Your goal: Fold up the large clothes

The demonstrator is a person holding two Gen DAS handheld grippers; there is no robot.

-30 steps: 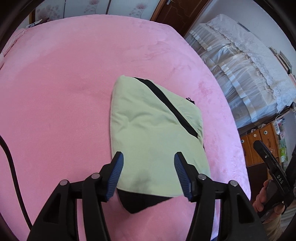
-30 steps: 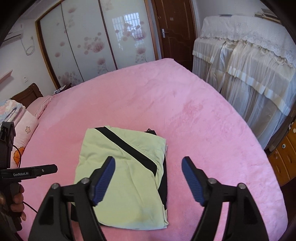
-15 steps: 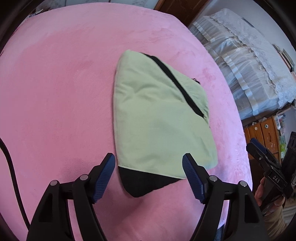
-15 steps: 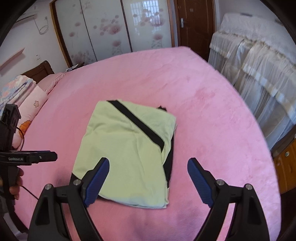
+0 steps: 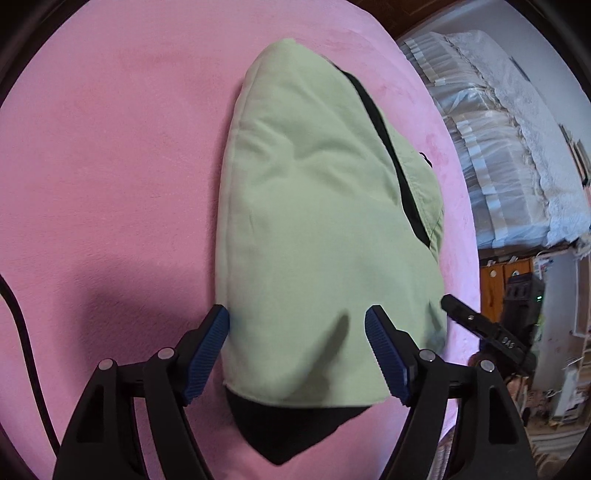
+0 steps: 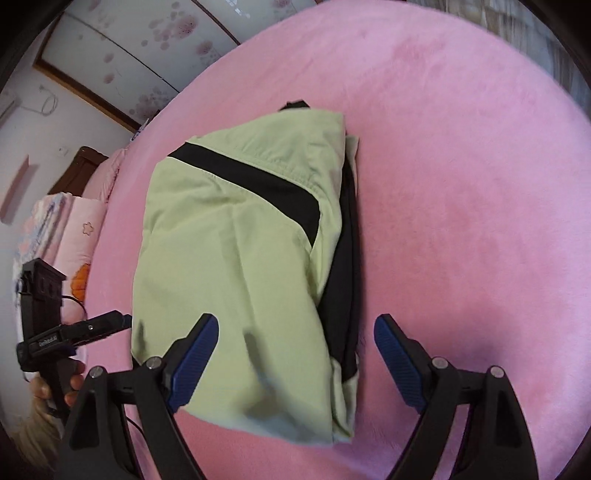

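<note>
Blue-padded left gripper (image 5: 297,332) hangs spread wide over the near edge of the folded jacket (image 5: 317,229), its jaws having just been opening; the cloth lies under the gap, gripped by neither pad. Right gripper (image 6: 295,343), likewise spread and empty, straddles the jacket's near right corner, one pad over the pale green cloth, the other over bare bed (image 6: 461,184). Pink bedcover lies free on all sides of the jacket. Beyond: pillows (image 6: 74,236), a flowered wardrobe (image 6: 155,33), a lace-draped bed (image 5: 509,147).
</note>
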